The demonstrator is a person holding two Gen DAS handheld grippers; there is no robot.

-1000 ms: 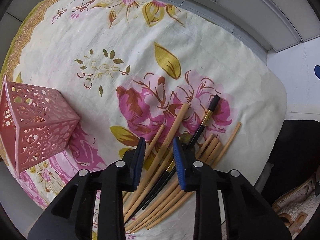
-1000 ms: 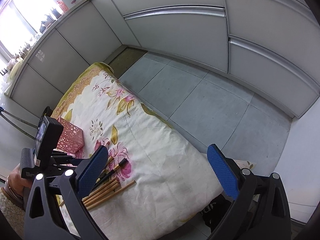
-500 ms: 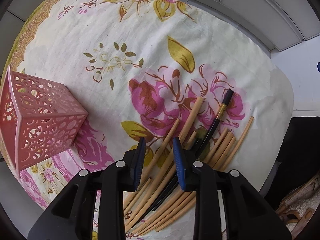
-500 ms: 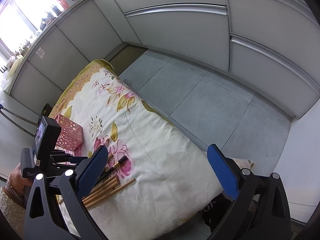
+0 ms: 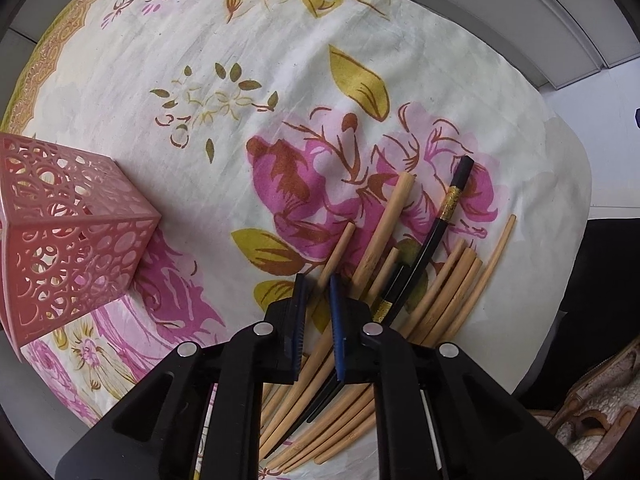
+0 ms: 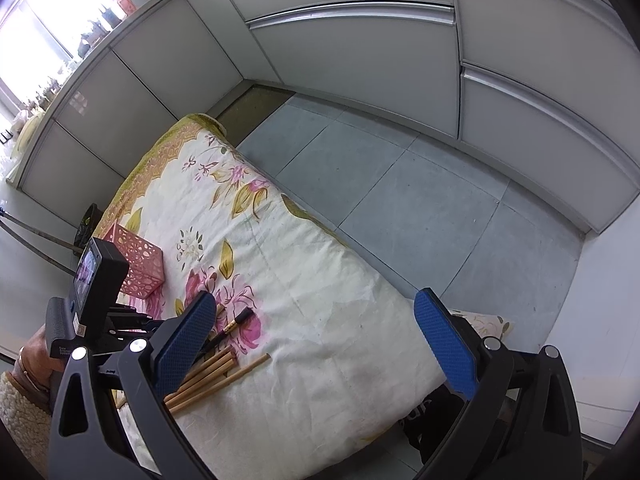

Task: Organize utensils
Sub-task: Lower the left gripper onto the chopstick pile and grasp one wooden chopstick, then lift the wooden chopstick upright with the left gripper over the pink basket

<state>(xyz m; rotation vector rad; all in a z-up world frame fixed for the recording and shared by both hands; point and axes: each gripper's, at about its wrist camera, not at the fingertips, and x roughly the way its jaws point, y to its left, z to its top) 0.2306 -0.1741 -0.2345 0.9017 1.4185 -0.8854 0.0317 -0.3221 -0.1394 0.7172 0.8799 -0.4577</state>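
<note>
Left wrist view: at the far left the pink lattice holder (image 5: 68, 240) is standing upright on the floral cloth (image 5: 248, 60), well apart from the utensils. Moving right, the left gripper (image 5: 318, 300) is pointing straight down over the near end of the pile, and its jaws have just been closing; they are now pinching a single wooden chopstick (image 5: 338, 250) that is running up between the blue pads. Just right of it, more wooden chopsticks (image 5: 452, 284) are lying fanned out on the cloth, with a black chopstick (image 5: 444, 224) bearing a gold band lying across them, its tip reaching onto the pink printed flower.

In the right wrist view, a hand (image 6: 34, 360) at the left edge is gripping the handle of the left gripper, whose jaws are hidden behind the near pad here. The pink lattice holder (image 6: 140, 258) is sitting just beyond it on the floral cloth (image 6: 320, 280). Further right, the wooden chopsticks (image 6: 212, 374) are lying beside the black chopstick (image 6: 234, 322). The right gripper (image 6: 316, 340) is hovering above the cloth's near edge, its jaws spread wide with nothing between them. The grey tiled floor (image 6: 400, 184) is stretching away to the right.
</note>
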